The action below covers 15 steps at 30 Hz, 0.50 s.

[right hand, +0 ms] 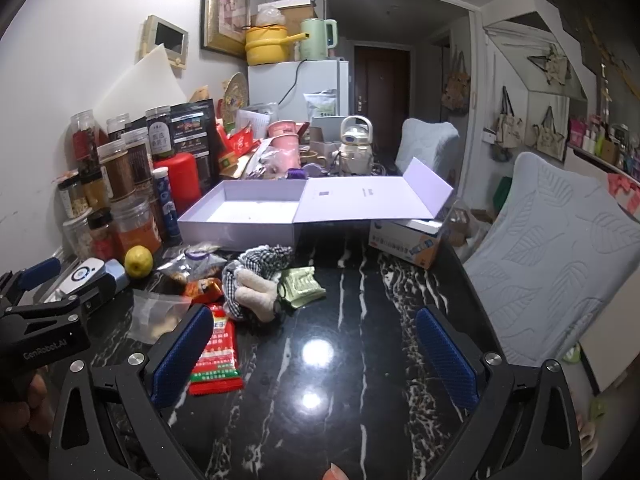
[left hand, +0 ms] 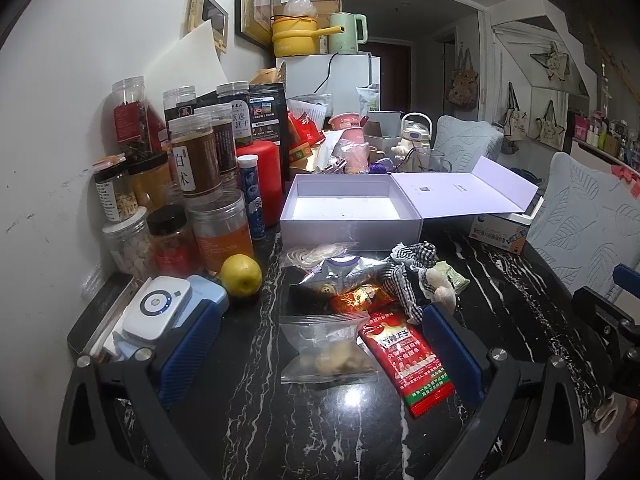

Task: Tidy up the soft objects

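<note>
A pile of soft things lies on the black marble table (right hand: 360, 360): a black-and-white checked cloth (left hand: 404, 276) (right hand: 260, 260), a beige plush toy (left hand: 440, 284) (right hand: 256, 292), a small green pouch (right hand: 302, 286) (left hand: 454, 278), a red snack packet (left hand: 412, 360) (right hand: 214, 352), a clear zip bag (left hand: 328, 352) (right hand: 156, 316) and a silver bag (left hand: 340, 276). An open, empty lilac box (left hand: 348, 208) (right hand: 240, 212) stands behind them. My left gripper (left hand: 320, 344) is open around the zip bag and red packet. My right gripper (right hand: 316, 356) is open and empty over bare table, right of the pile.
Jars and bottles (left hand: 192, 184) crowd the left wall. A yellow fruit (left hand: 241, 274) and a white device (left hand: 156, 306) sit front left. A cardboard carton (right hand: 408, 244) lies under the box lid. Padded chairs (right hand: 552, 264) stand at the table's right edge.
</note>
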Motion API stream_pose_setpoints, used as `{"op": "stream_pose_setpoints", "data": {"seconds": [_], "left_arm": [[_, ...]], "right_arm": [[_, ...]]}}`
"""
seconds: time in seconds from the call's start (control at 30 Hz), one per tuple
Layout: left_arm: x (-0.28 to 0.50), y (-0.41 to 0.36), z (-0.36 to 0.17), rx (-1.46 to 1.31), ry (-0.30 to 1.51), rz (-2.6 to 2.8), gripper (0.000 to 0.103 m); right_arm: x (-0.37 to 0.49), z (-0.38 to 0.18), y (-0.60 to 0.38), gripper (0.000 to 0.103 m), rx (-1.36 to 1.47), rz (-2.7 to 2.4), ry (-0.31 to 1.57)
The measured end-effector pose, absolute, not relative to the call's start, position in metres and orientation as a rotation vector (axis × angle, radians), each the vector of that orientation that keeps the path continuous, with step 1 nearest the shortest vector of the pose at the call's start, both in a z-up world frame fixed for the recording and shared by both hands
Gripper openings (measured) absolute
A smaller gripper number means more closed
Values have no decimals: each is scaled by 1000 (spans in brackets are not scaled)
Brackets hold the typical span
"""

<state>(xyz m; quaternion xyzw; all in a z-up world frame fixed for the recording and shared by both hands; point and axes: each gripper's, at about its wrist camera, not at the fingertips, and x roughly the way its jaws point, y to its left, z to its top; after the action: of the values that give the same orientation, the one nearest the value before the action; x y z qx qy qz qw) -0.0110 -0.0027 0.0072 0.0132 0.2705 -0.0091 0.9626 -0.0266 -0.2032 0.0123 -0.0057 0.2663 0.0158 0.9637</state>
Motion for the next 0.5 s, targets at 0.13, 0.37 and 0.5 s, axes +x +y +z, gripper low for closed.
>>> {"op": "stream_pose_setpoints", "data": {"seconds": [0.13, 0.37, 0.5], "left_arm": [[-11, -5, 6, 34, 552, -19, 103], [-11, -7, 6, 36, 554, -20, 103], [-10, -9, 5, 35, 559, -29, 103]], "right_arm": [[-27, 13, -203, 103, -12, 31, 538], [-30, 13, -203, 103, -17, 29, 531], [-31, 13, -204, 103, -17, 27, 526]]}}
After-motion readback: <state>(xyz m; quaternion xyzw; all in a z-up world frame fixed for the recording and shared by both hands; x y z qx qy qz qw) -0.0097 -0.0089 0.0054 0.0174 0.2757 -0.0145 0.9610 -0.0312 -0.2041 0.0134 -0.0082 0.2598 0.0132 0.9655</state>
